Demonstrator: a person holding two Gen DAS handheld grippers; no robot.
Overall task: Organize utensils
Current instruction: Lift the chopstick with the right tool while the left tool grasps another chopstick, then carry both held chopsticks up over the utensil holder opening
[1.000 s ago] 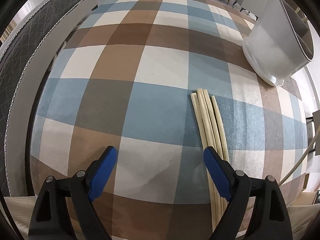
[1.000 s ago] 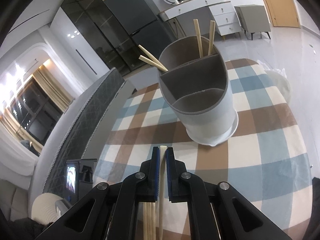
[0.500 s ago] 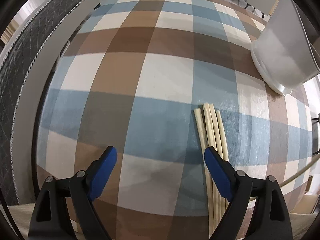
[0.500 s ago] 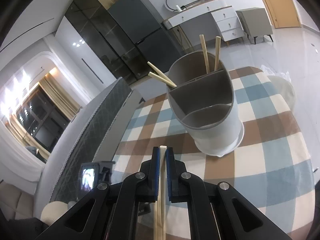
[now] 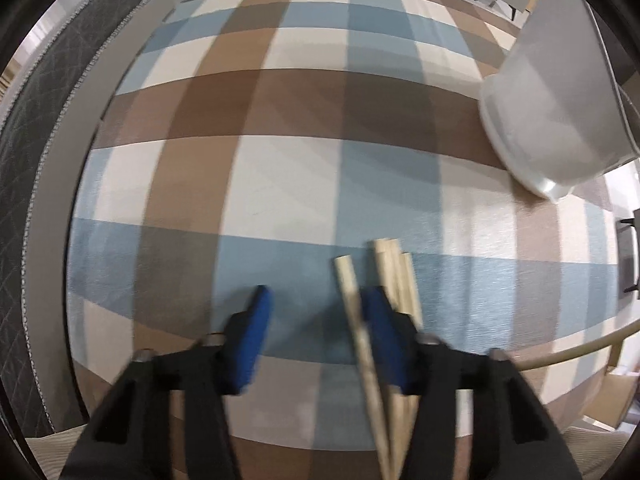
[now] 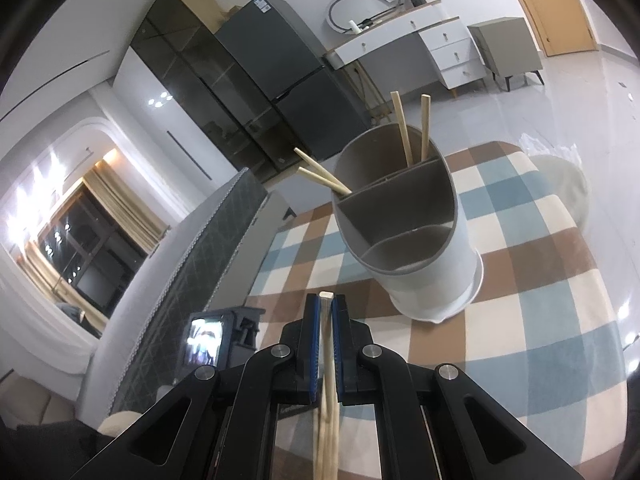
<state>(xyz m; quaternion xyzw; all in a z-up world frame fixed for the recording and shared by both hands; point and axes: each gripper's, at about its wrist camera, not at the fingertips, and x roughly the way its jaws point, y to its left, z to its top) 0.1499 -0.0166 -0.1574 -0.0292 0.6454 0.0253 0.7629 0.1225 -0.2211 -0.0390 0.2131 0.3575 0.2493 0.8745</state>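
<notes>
Several pale wooden chopsticks (image 5: 396, 276) lie on the checked tablecloth. My left gripper (image 5: 316, 316) is low over them, jaws still apart, with one chopstick (image 5: 352, 300) between the blue pads against the right pad; the view is blurred. My right gripper (image 6: 326, 320) is shut on a chopstick (image 6: 327, 344) and holds it raised in front of the grey-white divided utensil holder (image 6: 416, 240), which has several chopsticks (image 6: 404, 132) in its far compartments. The holder also shows at the right in the left wrist view (image 5: 560, 104).
The table (image 6: 540, 320) is round with a blue, brown and cream checked cloth. A dark quilted sofa back (image 5: 36, 128) runs along its left side. A small screen device (image 6: 206, 340) stands by the table's left edge.
My left gripper has moved right and down onto the chopsticks and its jaws have narrowed around one. My right gripper has risen with its chopstick, away from the holder.
</notes>
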